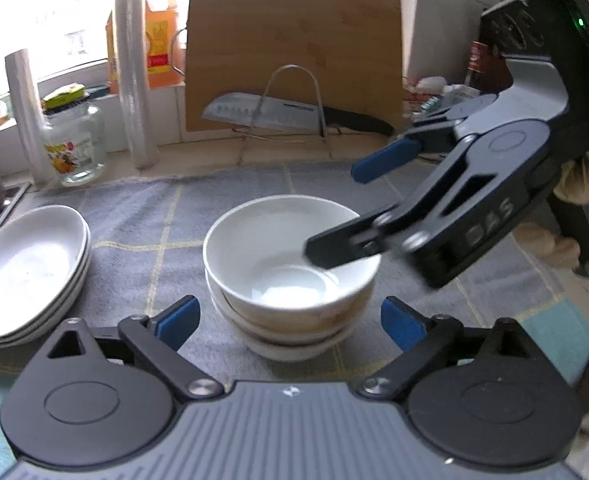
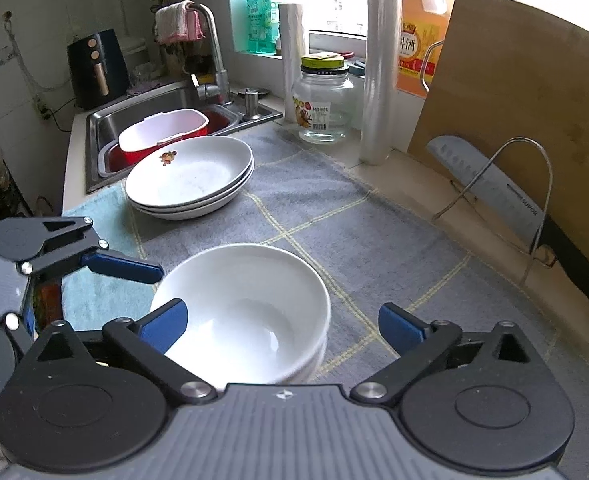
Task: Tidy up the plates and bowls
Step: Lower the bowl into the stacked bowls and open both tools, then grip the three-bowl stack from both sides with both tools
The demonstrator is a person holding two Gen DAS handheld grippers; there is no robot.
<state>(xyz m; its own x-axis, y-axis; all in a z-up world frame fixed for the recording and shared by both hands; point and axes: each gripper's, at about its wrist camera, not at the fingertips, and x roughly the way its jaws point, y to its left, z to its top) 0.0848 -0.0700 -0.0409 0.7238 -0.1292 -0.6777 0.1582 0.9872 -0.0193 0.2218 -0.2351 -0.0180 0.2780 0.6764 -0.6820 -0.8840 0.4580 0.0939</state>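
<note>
A stack of white bowls [image 1: 290,264] stands on the grey checked cloth [image 1: 134,216], and it also fills the near middle of the right wrist view [image 2: 246,308]. My left gripper [image 1: 290,322] is open, with its blue pads wide on either side of the stack's base and not pressing on it. My right gripper [image 1: 331,210] reaches in from the right and is open. One of its fingers [image 1: 342,246] hangs over the top bowl's inside and the other is beyond the rim. A stack of white plates [image 1: 26,272] [image 2: 190,176] sits to the left.
A cutting board [image 1: 294,52], a knife [image 1: 262,114] and a wire rack [image 1: 290,108] line the back wall. A glass jar [image 1: 74,148], film rolls [image 1: 134,80] and an oil bottle [image 1: 158,36] stand at the back left. The sink [image 2: 106,128] holds a red-and-white tub [image 2: 162,132].
</note>
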